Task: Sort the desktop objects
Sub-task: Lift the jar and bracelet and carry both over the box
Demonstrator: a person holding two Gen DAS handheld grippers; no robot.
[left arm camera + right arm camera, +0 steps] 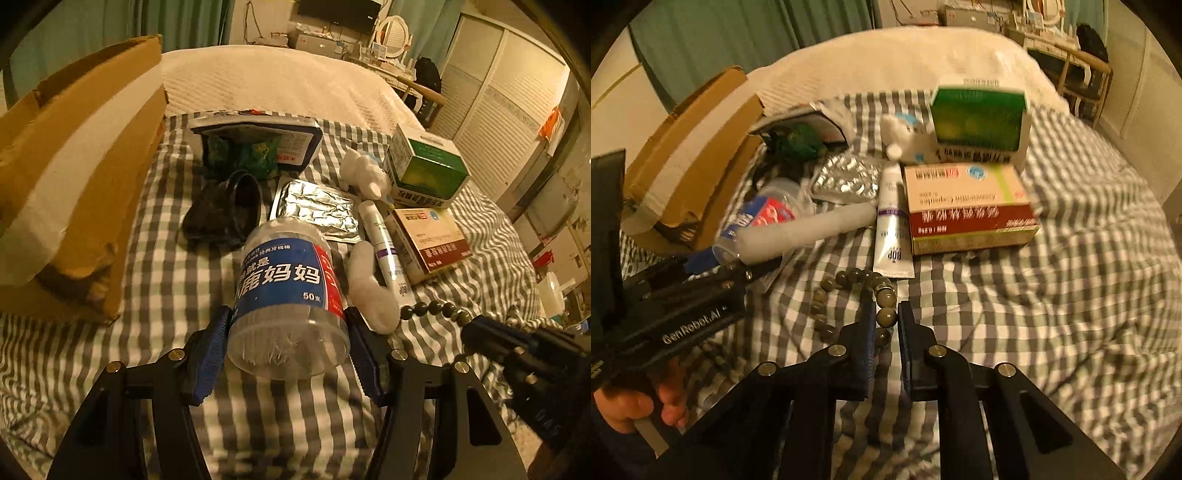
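Observation:
My left gripper (290, 332) is shut on a clear plastic jar (288, 291) with a blue and red label, held over the checked cloth. My right gripper (886, 317) is shut on a string of dark green beads (884, 295) that trails left on the cloth; the beads also show in the left wrist view (436, 309). In the right wrist view the left gripper's body (679, 317) sits at the left, with the jar (761, 218) beyond it.
A cardboard box (74, 177) stands at the left. Ahead lie a black cup (236, 210), a foil blister sheet (314, 206), a white tube (892, 221), a red-and-white medicine box (967, 206), a green-and-white box (979, 122) and a white roll (809, 229).

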